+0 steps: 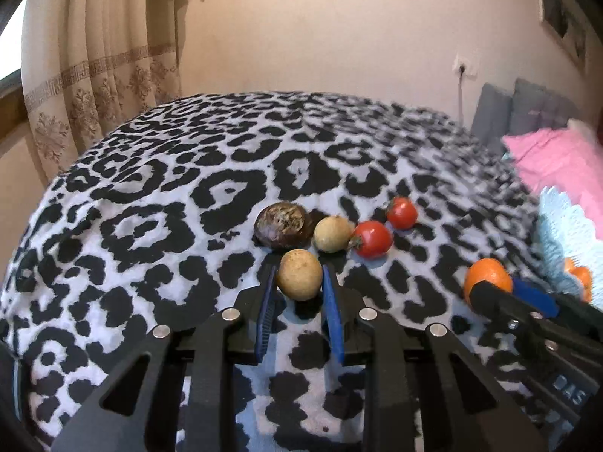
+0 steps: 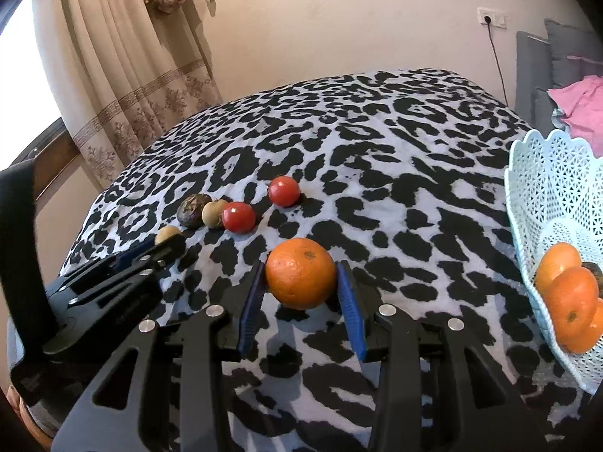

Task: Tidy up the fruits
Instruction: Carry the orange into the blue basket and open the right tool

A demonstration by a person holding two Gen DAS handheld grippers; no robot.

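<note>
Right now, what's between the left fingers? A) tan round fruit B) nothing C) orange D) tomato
A: the left fingers press on both sides of the tan fruit; the orange sits in the right gripper, and both tomatoes lie free on the blanket.

Both grippers clamped, angled down.
Left gripper (image 1: 299, 282) pinched narrow; right gripper (image 2: 301, 278) wider, pads pressing.

Both wrist views look down close (fisheye) over the shared leopard-print blanket (image 1: 188, 196).
</note>
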